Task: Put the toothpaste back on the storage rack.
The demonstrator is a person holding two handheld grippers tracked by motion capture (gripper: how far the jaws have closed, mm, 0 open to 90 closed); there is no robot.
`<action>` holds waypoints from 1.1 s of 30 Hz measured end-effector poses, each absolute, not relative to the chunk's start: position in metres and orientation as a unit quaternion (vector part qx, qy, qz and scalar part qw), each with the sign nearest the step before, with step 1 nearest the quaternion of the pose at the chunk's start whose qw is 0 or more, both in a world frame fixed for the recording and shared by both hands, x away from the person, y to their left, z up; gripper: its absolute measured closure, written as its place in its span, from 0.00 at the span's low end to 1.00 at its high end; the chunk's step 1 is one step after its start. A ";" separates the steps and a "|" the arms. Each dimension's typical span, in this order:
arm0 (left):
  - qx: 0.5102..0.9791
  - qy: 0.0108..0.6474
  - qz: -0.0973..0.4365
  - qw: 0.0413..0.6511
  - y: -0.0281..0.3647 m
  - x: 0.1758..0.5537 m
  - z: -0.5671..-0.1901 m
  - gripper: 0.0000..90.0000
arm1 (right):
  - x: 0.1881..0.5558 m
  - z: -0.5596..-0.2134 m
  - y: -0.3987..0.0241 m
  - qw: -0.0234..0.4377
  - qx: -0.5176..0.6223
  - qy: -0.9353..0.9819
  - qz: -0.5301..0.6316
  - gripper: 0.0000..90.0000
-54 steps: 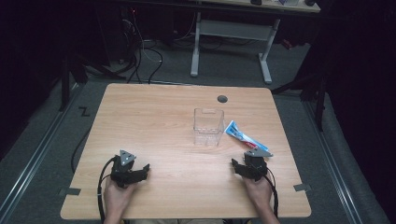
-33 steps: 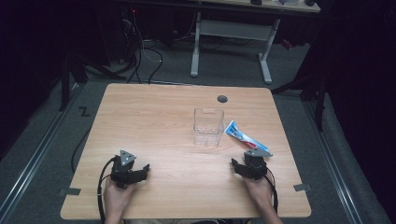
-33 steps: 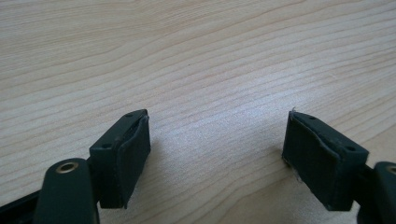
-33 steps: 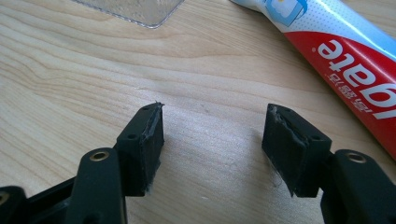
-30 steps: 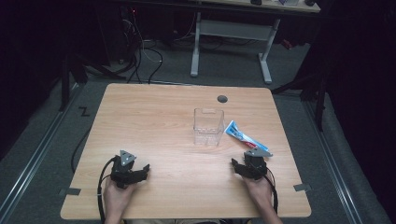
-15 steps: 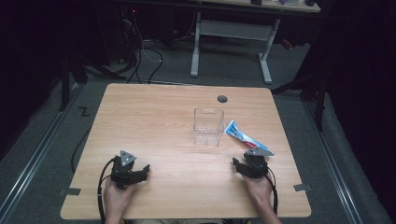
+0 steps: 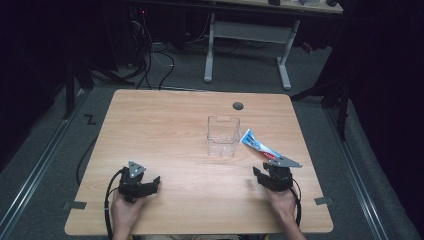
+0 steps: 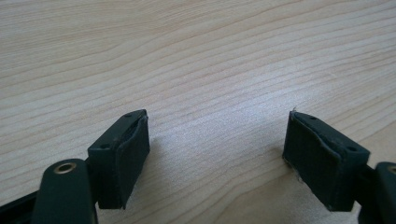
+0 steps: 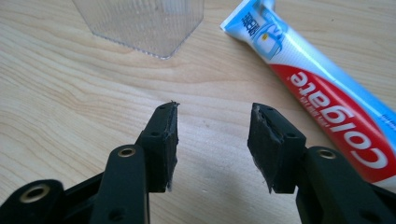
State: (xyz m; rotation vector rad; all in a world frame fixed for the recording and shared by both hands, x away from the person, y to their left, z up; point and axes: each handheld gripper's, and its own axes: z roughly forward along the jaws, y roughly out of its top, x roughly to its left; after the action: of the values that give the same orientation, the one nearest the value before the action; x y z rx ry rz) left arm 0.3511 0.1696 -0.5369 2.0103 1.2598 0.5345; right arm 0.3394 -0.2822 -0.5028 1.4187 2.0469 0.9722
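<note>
Approach step: right gripper (image 9: 212,140), jaws half-wide w/ nothing between, just been closing, sits near toothpaste tube (image 9: 327,93) lying right of clear box (image 7: 223,135) on counter (image 7: 165,130). Left gripper (image 8: 215,154) jaws wide, idle. Next: prob shift right, straddle tube.

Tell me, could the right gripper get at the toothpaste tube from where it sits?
Probably yes. The toothpaste tube lies flat just beside the right gripper, whose jaws have just been closing on nothing, and only bare table surrounds them.
</note>
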 end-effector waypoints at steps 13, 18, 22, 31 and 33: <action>0.776 0.485 0.205 0.347 0.169 0.351 -0.537 0.25 | 0.353 -0.480 -0.301 0.241 0.522 0.739 0.351 0.60; 0.776 0.485 0.205 0.347 0.169 0.351 -0.537 0.25 | 0.363 -0.477 -0.304 0.244 0.521 0.744 0.340 0.59; 0.776 0.485 0.205 0.347 0.169 0.351 -0.537 0.25 | 0.372 -0.476 -0.306 0.243 0.524 0.748 0.327 0.56; 0.776 0.485 0.205 0.347 0.169 0.351 -0.537 0.25 | 0.393 -0.469 -0.310 0.244 0.521 0.760 0.301 0.55; 0.776 0.485 0.205 0.347 0.169 0.351 -0.537 0.25 | 0.395 -0.469 -0.310 0.242 0.521 0.761 0.302 0.55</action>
State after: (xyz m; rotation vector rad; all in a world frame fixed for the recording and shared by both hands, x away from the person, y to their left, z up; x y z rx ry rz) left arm 0.3513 0.1695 -0.5369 2.0122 1.2588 0.5327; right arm 0.3953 -0.3100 -0.4691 1.4245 2.0791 0.8250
